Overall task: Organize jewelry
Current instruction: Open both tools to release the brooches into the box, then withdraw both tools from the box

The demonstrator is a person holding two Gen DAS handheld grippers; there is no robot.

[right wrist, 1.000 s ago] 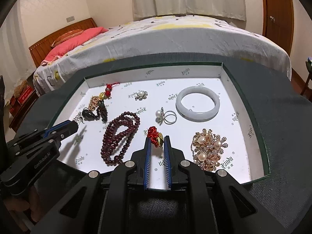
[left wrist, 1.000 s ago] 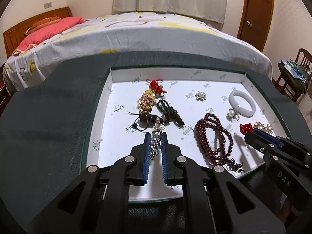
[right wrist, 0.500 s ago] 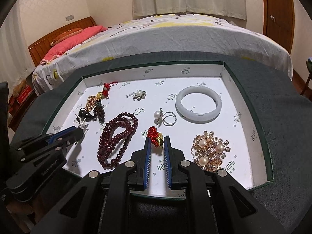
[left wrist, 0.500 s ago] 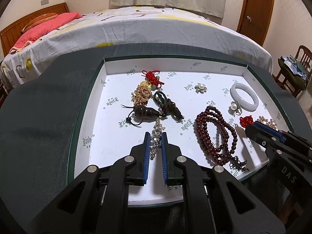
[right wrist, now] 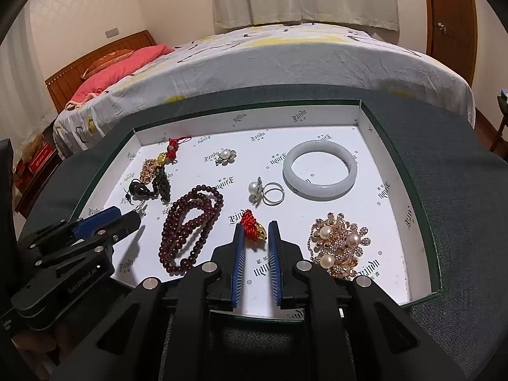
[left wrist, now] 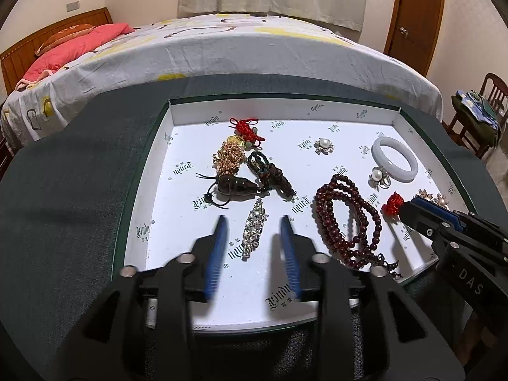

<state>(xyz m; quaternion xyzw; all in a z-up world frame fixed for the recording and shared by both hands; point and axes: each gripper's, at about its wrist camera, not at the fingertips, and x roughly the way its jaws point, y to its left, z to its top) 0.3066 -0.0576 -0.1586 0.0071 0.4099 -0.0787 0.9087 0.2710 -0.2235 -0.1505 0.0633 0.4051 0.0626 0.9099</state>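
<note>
A shallow white tray (left wrist: 203,117) on a dark green cloth holds the jewelry. My left gripper (left wrist: 254,222) is open, its blue pads either side of a silver rhinestone clip (left wrist: 254,228) lying on the tray floor. My right gripper (right wrist: 255,228) is shut on a small red knot charm with a gold bead (right wrist: 252,222); it also shows in the left wrist view (left wrist: 393,203). A dark red bead string (left wrist: 346,219) lies between the grippers.
In the tray lie a white jade bangle (right wrist: 319,169), a pearl ring (right wrist: 265,190), a gold pearl brooch (right wrist: 338,243), a small pearl flower (left wrist: 324,145), and a pile of gold, red and dark charms (left wrist: 241,168). A bed (left wrist: 222,44) stands behind.
My left gripper has opened and let go of the silver rhinestone clip, which now lies on the tray. My right gripper still holds the red charm.
</note>
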